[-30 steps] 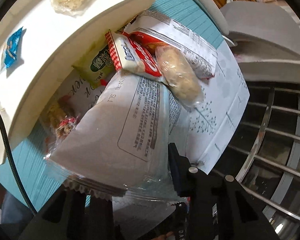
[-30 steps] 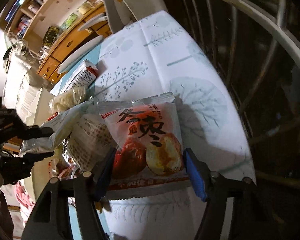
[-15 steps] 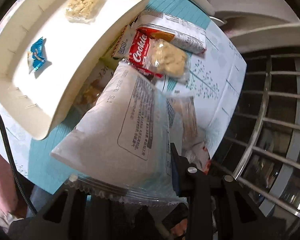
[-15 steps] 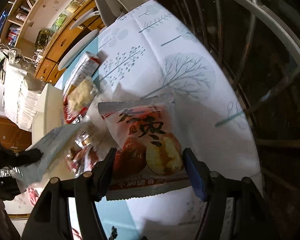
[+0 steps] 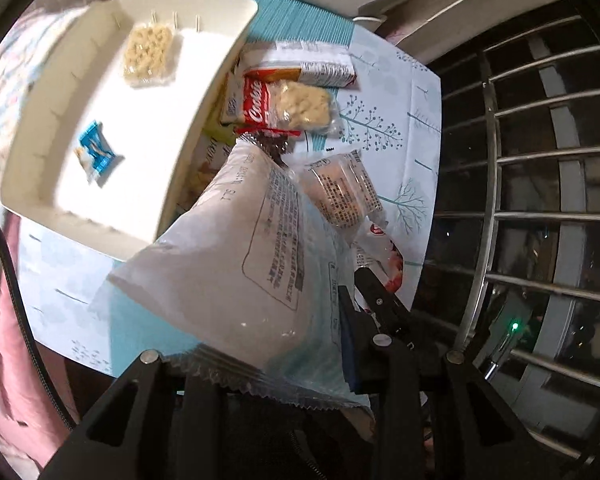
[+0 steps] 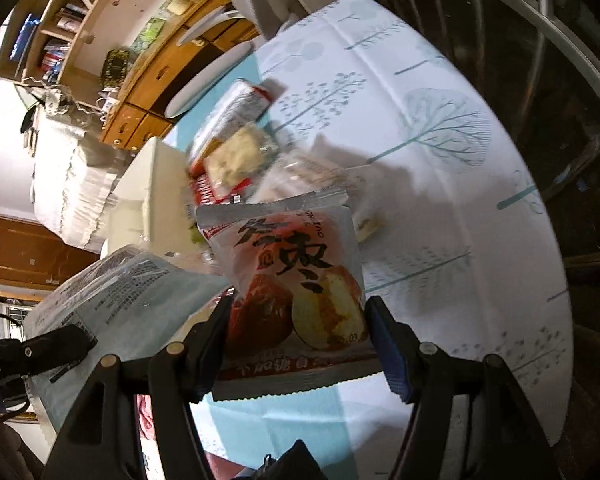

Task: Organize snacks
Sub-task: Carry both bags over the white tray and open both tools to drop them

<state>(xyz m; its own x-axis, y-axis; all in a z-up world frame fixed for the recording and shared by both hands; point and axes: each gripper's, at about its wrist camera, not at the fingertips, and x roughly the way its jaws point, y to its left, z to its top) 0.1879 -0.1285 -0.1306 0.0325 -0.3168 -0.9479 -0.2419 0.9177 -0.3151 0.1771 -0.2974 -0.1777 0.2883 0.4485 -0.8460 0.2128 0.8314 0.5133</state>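
Jaws of the left gripper point(image 5: 260, 364) clamp a pale packet point(image 5: 236, 264); the right gripper point(image 6: 296, 344) pinches a red bun packet point(image 6: 296, 280) above the worktop point(image 6: 440, 208).

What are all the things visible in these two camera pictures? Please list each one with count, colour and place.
large white plastic snack bag: 1, white with printed text, held in the left gripper
red-and-white pastry packet: 1, between the right gripper's fingers
shallow white tray: 1, white, on the table's left
clear-wrapped beige rice cracker: 1, in the tray
small blue candy wrapper: 1, in the tray
red cookie packet: 1, in the pile beside the tray
tree-print tablecloth: 1, white and teal
left gripper: black, shut on the bag
right gripper: black with blue pads, shut on the packet
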